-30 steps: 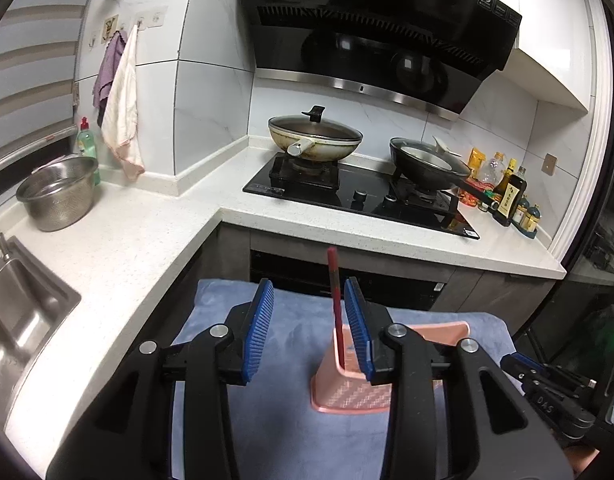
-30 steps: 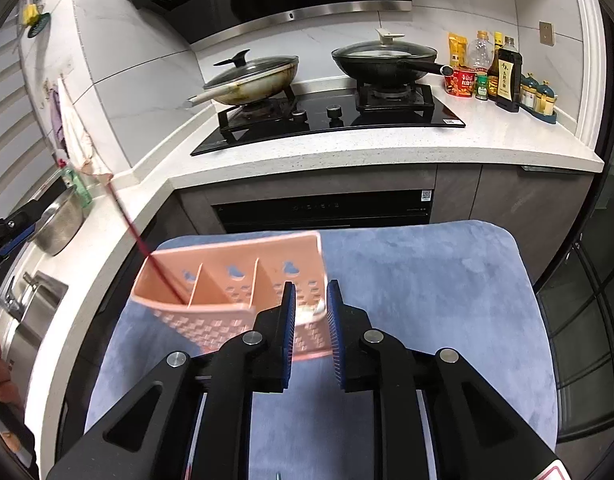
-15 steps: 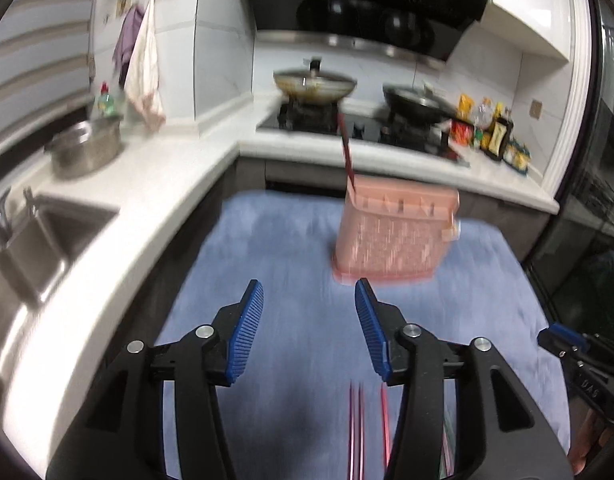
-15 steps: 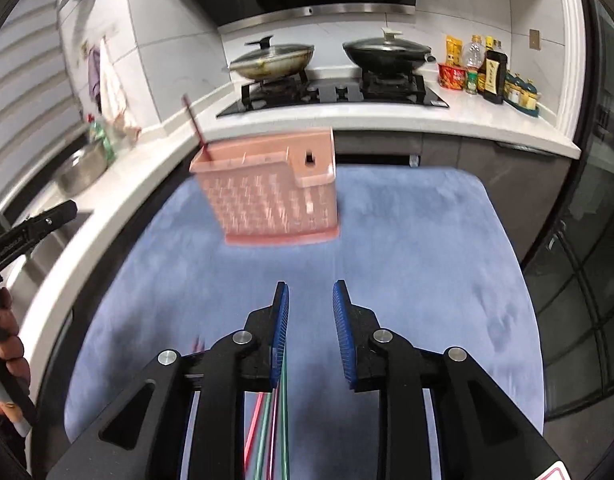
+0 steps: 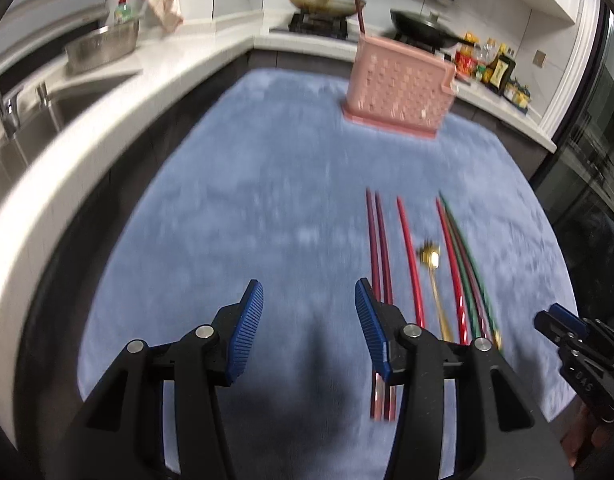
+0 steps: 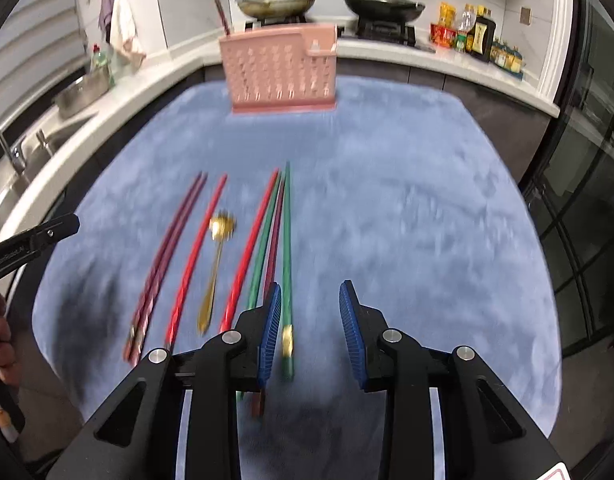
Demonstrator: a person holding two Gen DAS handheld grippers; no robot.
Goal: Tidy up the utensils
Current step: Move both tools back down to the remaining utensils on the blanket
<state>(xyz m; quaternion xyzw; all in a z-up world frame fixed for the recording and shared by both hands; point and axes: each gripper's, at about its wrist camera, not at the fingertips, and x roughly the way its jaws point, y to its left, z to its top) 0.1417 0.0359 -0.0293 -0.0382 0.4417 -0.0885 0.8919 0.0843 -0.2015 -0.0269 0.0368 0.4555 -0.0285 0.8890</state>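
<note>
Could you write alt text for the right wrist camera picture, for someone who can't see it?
Open right gripper over a blue mat where coloured chopsticks and a gold spoon lie in a row. A pink utensil basket stands behind, one chopstick upright inside, before a kitchen counter.

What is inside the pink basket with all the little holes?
One dark red chopstick sticks up out of the left end of the pink plastic utensil basket. Its lower part is hidden behind the basket wall, and the rest of the inside cannot be seen from here.
</note>
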